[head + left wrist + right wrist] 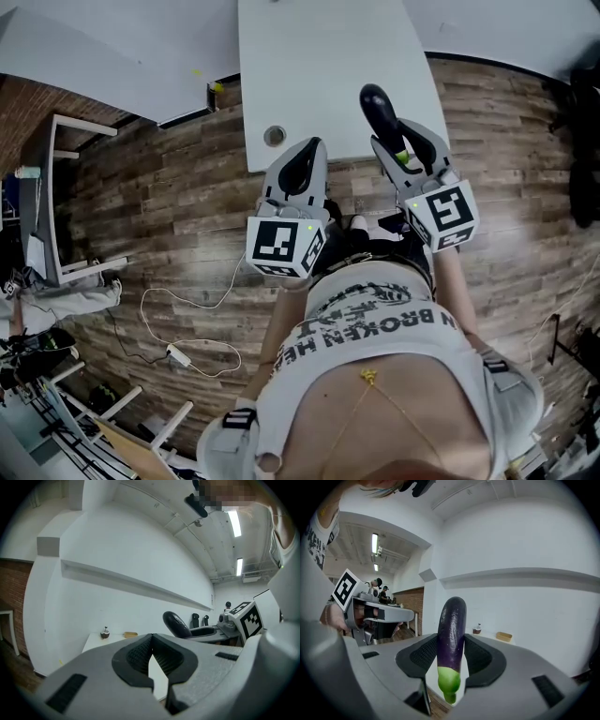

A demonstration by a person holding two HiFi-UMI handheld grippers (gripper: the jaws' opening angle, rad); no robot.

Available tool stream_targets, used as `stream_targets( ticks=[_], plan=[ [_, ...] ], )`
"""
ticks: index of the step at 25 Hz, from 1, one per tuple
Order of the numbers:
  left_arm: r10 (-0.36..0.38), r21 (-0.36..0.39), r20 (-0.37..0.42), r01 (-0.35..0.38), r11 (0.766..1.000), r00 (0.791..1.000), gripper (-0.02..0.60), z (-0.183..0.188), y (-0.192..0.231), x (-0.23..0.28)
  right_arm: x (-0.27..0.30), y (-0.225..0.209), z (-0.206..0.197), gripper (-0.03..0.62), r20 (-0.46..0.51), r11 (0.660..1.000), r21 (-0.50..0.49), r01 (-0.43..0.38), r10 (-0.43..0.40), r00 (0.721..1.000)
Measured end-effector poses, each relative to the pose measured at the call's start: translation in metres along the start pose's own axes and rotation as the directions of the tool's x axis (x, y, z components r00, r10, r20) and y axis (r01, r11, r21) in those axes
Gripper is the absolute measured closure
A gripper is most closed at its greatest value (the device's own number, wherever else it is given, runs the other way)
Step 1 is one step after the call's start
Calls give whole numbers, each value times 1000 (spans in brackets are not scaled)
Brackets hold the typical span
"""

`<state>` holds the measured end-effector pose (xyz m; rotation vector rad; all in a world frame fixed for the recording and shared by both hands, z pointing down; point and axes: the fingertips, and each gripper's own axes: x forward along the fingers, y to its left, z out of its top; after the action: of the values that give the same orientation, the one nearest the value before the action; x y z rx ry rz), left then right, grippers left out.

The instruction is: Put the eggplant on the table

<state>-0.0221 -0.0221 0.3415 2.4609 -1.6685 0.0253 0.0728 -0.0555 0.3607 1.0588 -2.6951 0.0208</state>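
Both arms face the white surface [319,66] at upper centre of the frame — the right hand-held gripper [401,142] clamps the eggplant [379,108], long axis along its jaws, dark tip over the surface's near right corner, while the left hand-held gripper [302,169] is closed and empty.

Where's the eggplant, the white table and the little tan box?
eggplant [451,630]: right gripper view, its purple middle between the jaws.
white table [319,94]: head view, bare part of its top.
little tan box [504,636]: right gripper view, its front side.
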Motion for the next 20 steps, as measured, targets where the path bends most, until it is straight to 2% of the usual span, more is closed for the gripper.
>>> stream_targets(
  ticks=[9, 20],
  plan=[
    [-101, 10, -5, 101, 995, 995, 575, 16, 30, 56, 46, -28, 11, 419, -23, 998, 0, 63, -62, 998],
    [-124, -15, -20, 124, 992, 992, 575, 12, 67, 82, 90, -44, 5, 419, -94, 996, -22, 88, -90, 991]
  ],
)
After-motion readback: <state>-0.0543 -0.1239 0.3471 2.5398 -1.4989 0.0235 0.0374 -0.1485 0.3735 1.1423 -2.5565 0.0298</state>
